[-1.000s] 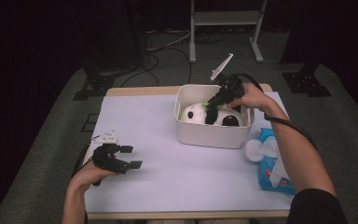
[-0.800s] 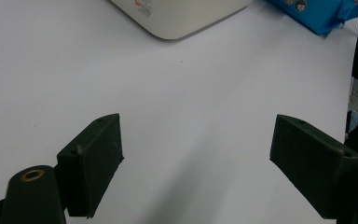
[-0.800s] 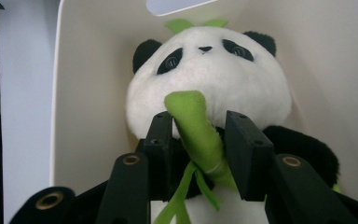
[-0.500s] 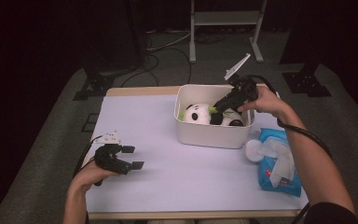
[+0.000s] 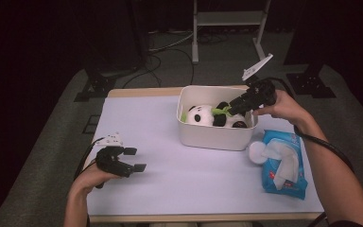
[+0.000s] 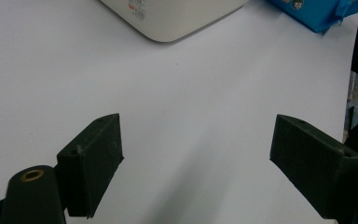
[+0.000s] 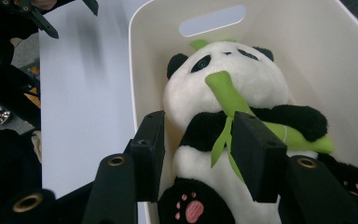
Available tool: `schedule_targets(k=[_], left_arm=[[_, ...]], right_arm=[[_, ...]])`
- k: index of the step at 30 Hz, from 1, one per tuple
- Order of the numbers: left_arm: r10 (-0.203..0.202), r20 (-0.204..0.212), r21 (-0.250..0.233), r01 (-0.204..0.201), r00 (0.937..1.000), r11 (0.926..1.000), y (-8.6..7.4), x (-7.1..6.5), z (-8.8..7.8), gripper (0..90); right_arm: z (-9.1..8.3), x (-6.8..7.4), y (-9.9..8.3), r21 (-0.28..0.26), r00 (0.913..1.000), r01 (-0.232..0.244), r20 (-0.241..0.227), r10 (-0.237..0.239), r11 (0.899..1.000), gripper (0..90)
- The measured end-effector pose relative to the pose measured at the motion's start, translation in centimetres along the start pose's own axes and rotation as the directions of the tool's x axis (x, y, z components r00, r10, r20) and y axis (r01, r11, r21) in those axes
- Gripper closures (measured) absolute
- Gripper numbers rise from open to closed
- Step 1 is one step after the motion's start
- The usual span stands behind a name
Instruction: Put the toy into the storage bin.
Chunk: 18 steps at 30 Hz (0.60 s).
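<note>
Lower left of the high view: left gripper (image 5: 134, 160) held just above the white table (image 5: 160, 142), jaws spread wide with nothing between them. Centre of the frame, slightly right: white bin (image 5: 216, 137) standing on the table, plush panda (image 5: 203, 116) lying inside with a green bamboo stalk (image 7: 228, 100) across its chest. Upper right: right gripper (image 5: 230, 109) poised over the bin, jaws just been opening, parted on either side of the panda without pressing it. Lower right: blue wipes pack (image 5: 283, 165) beside the bin.
</note>
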<state>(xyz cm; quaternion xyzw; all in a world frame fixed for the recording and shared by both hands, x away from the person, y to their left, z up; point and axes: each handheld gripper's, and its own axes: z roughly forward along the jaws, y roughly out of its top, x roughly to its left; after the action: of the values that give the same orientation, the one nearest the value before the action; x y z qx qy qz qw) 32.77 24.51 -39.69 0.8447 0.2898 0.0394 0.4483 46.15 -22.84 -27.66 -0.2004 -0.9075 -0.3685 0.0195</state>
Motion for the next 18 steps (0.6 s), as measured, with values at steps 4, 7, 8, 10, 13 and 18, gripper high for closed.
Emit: schedule_targets(k=[4, 7, 8, 10, 13, 18], left_arm=[[0.003, 0.000, -0.003, -0.003, 1.0000, 1.0000, 0.0, -0.2, 0.0, 16.0], [0.009, 0.000, 0.006, -0.009, 1.0000, 0.9999, 0.0, -0.3, 0.0, 16.0], [0.009, -0.001, 0.004, -0.009, 1.0000, 1.0000, 0.1, -0.4, 0.0, 16.0], [0.012, -0.004, 0.004, -0.012, 0.9999, 0.9999, 0.1, -0.5, 0.0, 15.7], [0.004, -0.017, 0.005, -0.004, 0.9999, 1.0000, 0.1, -0.6, -0.1, 11.0], [0.007, -0.017, 0.004, -0.007, 0.9998, 1.0000, 0.1, -0.6, -0.2, 10.9]], right_arm=[[-0.5, 0.4, -0.5, -0.008, 1.0000, -0.005, 0.003, 0.005, 1.000, 51.4], [-1.1, 0.9, -1.0, -0.022, 0.9999, -0.010, 0.010, 0.010, 1.000, 49.0], [-1.2, 1.1, -1.1, -0.025, 0.9999, -0.014, 0.007, 0.014, 1.000, 49.0], [-1.5, 1.4, -1.3, -0.026, 0.9998, -0.013, 0.015, 0.013, 1.000, 47.3], [-1.9, 1.8, -1.6, -0.040, 0.9998, -0.007, 0.019, 0.008, 0.999, 47.3], [-2.4, 2.6, -2.0, -0.053, 0.9998, -0.004, 0.020, 0.005, 0.999, 46.6]])
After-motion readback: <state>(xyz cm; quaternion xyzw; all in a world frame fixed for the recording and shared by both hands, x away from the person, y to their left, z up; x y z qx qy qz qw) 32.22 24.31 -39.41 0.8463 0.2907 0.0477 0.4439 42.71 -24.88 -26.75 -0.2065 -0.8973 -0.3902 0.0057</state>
